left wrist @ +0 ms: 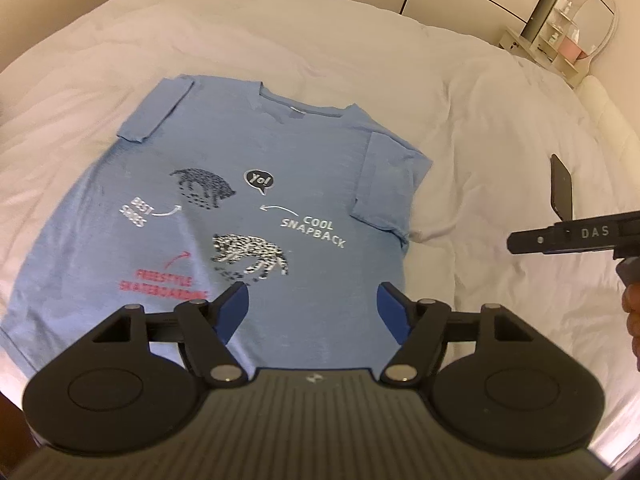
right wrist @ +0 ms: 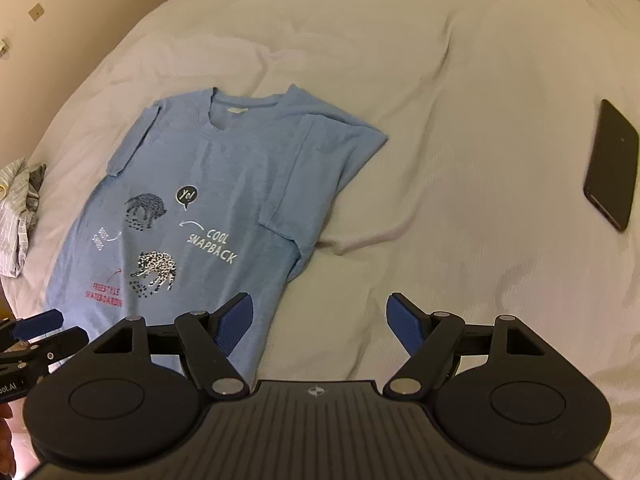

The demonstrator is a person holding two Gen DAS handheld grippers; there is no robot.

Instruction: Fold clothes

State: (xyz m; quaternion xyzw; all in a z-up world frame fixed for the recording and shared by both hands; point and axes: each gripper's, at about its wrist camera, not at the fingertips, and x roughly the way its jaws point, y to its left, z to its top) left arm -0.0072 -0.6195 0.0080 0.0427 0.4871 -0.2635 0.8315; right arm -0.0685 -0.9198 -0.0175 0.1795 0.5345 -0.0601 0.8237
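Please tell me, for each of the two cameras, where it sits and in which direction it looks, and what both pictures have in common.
Left wrist: on the left gripper, looking down at the blue T-shirt; jaws open, empty; the right gripper shows at the right edge.
Right wrist: on the right gripper, looking down at the bed beside the shirt's edge; jaws open, empty; the left gripper's fingertips show at the left.
Shared: shirt, bed, black phone.

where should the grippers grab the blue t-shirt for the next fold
Take the blue t-shirt at its near bottom hem, one corner per gripper, coming from the near edge of the bed. It lies flat, print up, sleeves already folded in, so lifting the hem toward the collar halves it.
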